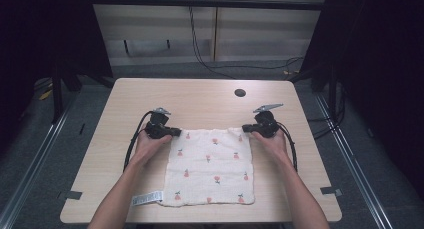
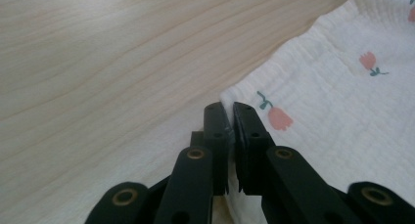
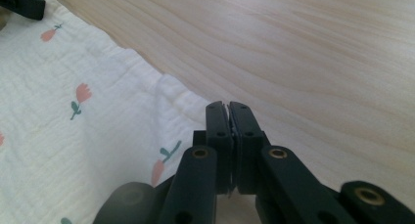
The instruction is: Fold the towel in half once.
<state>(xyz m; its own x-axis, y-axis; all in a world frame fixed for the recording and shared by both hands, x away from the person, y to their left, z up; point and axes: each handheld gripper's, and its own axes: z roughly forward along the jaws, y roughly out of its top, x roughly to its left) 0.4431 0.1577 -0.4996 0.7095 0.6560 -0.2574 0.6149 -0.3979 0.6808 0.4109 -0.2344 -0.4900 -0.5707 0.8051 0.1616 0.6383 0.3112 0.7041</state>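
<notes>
The cloth (image 1: 210, 166) is spread flat on the desk (image 1: 200, 96). Its far left corner is pinched in the closed left hand-held gripper (image 1: 175, 132), its far right corner in the closed right hand-held gripper (image 1: 246, 128); the rest is stretched toward the person.

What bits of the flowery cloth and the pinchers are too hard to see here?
- High view: the print on the white tag by the cloth is too small to read.
- Left gripper view: the left gripper covers the cloth corner it pinches; the cloth runs off the right edge.
- Right gripper view: the right gripper covers its cloth corner; the cloth runs off the left edge.
- High view: the hands cover much of both grippers.
</notes>
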